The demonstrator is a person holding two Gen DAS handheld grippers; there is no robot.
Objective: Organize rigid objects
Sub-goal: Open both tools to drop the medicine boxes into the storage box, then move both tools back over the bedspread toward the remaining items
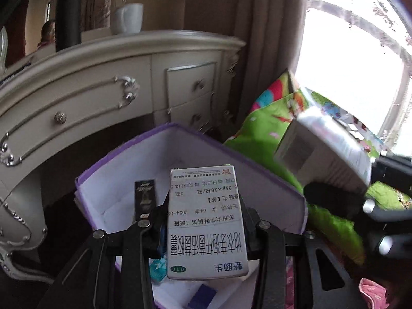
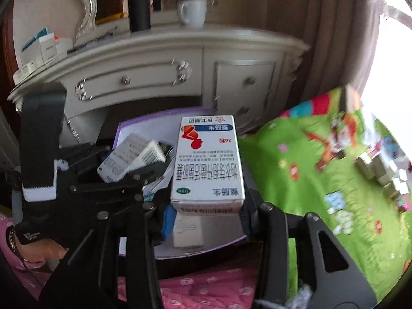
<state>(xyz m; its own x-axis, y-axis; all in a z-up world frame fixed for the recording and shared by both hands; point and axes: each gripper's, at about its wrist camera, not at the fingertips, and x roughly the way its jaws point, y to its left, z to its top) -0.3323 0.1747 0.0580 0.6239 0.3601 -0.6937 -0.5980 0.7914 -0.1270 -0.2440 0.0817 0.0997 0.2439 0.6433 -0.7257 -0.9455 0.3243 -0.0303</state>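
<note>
I'm working in a bedroom, in front of a cream dresser (image 2: 159, 72) with silver handles, a white mug (image 2: 193, 11) on its top and a curtained window off to the side.

Both grippers carry a medicine carton. The left gripper (image 1: 206, 221) pinches a white box with a pharmacy label (image 1: 206, 221) by its two long side walls, jaws pressed in against the card. The right gripper (image 2: 206, 206) pinches a matching white box with a red mark (image 2: 208, 159) the same way. Both hang over the open purple storage box (image 1: 257, 170), which sits between the dresser and a green cartoon-print mat (image 2: 322, 167).

I judge these cartons light and stiff enough to hold shape, but thin card will dent under a hard squeeze, and the glossy faces could slip. Gripping low across the narrow sides, as now, looks right to me.

My left view looks down inside the purple box: a slim black carton (image 1: 145, 195) stands against its white lining and something blue lies lower down, so there is free floor to set down on. My right view hides that interior behind the carton, but shows the person's left hand (image 2: 38, 247) on its handle, pink bedding (image 2: 200, 285) below, and more small boxes (image 2: 43, 46) on the dresser top.
</note>
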